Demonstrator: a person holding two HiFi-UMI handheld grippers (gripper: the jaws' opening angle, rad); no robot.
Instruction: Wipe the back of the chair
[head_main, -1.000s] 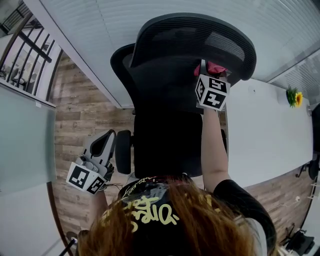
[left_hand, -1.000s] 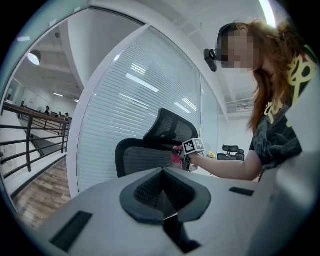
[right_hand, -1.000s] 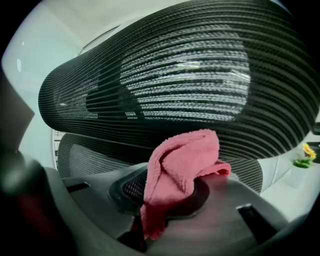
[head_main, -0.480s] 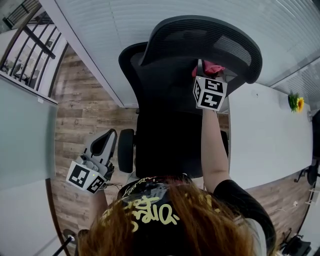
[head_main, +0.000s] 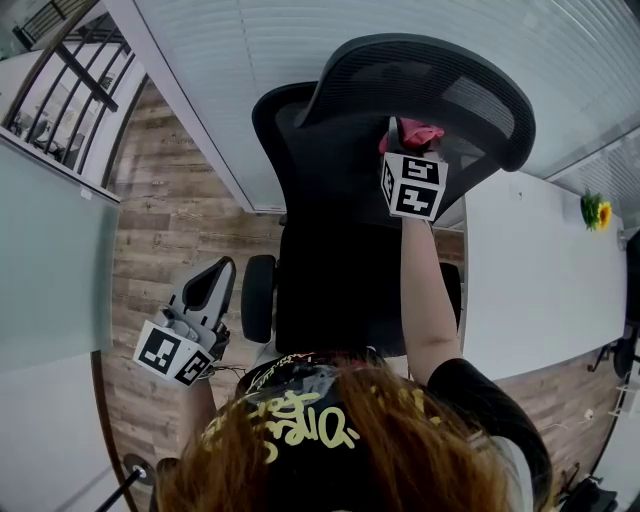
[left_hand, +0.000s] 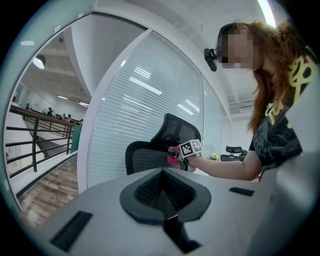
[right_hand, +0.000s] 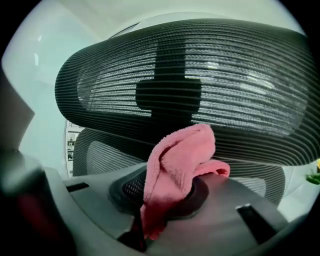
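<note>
Right gripper (head_main: 402, 135) slid left, clamping pink cloth (right_hand: 177, 165) on mesh chair (head_main: 340, 260), left gripper (head_main: 210, 280) closed, wood floor (head_main: 170, 240)

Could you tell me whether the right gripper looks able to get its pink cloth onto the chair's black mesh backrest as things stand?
Probably yes: the right gripper, shut on the pink cloth, sits close to the black mesh backrest just under the curved headrest, with nothing visible between them.
</note>
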